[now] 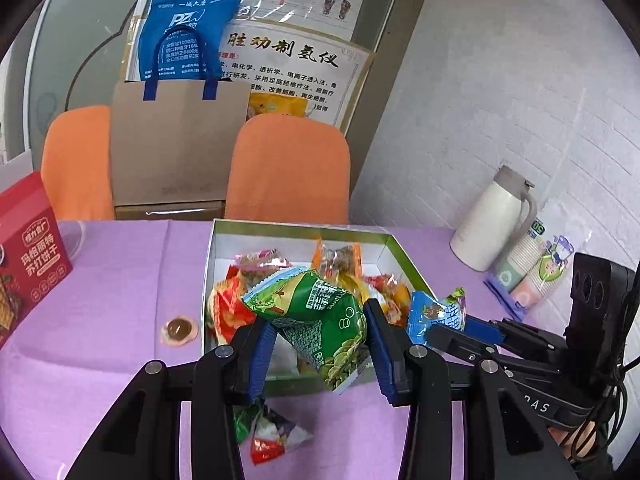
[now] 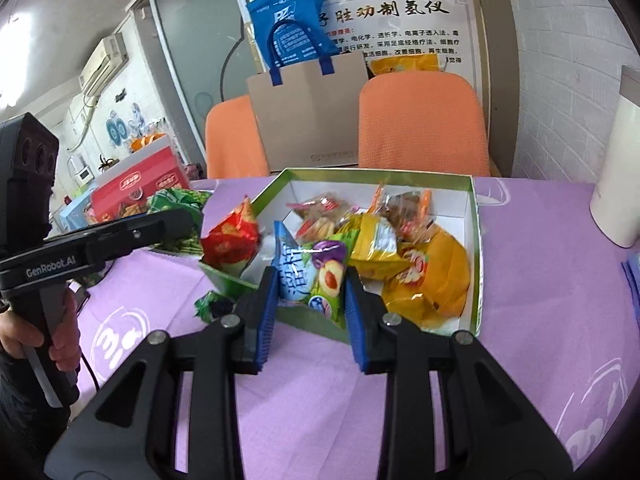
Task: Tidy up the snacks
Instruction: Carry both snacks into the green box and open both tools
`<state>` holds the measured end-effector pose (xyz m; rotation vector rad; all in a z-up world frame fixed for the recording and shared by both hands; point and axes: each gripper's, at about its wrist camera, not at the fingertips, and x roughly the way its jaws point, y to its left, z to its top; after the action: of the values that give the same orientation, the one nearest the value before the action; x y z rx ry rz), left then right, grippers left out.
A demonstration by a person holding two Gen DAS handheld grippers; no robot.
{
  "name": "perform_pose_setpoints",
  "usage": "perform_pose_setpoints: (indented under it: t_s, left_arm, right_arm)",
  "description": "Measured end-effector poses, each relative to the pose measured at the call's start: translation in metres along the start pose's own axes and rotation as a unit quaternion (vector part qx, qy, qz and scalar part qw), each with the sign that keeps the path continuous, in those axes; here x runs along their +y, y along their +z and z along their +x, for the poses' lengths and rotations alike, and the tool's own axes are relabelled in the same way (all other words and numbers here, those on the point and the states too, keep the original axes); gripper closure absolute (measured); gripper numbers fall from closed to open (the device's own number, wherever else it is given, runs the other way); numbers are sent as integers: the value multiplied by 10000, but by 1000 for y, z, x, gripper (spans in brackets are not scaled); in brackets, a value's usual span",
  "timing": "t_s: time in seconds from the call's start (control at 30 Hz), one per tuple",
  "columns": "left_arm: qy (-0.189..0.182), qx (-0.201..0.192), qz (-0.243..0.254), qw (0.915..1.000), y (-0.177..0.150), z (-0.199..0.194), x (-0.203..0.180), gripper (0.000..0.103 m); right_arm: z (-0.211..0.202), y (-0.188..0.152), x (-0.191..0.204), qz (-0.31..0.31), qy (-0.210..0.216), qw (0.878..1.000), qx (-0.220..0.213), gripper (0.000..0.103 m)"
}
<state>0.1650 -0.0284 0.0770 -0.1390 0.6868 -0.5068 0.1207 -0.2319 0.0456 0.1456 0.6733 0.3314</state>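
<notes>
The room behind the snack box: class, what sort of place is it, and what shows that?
Probably a small shop or clinic reception, not a home: laminated health posters, orange chairs at a cloth-covered table, and a thermos jug beside sleeved paper cups.

Box (image 1: 384, 254) on table (image 1: 120, 280), snacks (image 2: 424, 276) inside, two chairs (image 1: 288, 168) behind it, flask (image 1: 494, 220) and cups (image 1: 528, 272) right, carton (image 1: 28, 252) left, packet (image 1: 272, 432) in front.
</notes>
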Motion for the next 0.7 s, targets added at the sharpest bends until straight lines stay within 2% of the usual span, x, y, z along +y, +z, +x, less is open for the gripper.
perform_pose_setpoints:
  t_s: [0.07, 0.17, 0.33, 0.4, 0.43, 0.47, 0.5, 0.53, 0.6, 0.7]
  left_arm:
    - [-16, -9, -105, 9999, 13, 14, 4, 59]
    - [164, 91, -154, 9997, 22, 38, 9, 59]
    - [275, 154, -211, 9993, 26, 61, 17, 59]
    - [305, 162, -276, 9990, 25, 68, 20, 55]
    - [327, 214, -326, 9987, 25, 71, 21, 51]
    - [363, 281, -373, 9982, 24, 73, 23, 36]
    - [430, 316, -400, 9978, 22, 73, 23, 22]
    - [521, 268, -388, 9975, 21, 70, 23, 19]
    - [655, 144, -268, 9974, 18, 66, 21, 15]
    - [731, 188, -146, 9970, 17, 64, 18, 15]
  right_arm:
    - [9, 8, -11, 119, -111, 9999, -26, 69]
    - [27, 17, -26, 350, -314, 9989, -8, 69]
    - [52, 19, -42, 573, -536, 9969, 29, 68]
    - [61, 18, -45, 611, -592, 9963, 99, 62]
    - [65, 16, -46, 592, -649, 9960, 162, 55]
    - [69, 15, -46, 538, -739, 9955, 253, 38]
    - [70, 12, -46, 480, -820, 9951, 267, 26]
    - [68, 10, -45, 420, -888, 9949, 220, 8]
    - [62, 5, -45, 331, -931, 9951, 76, 5]
    - [54, 2, -46, 371, -882, 9954, 47, 5]
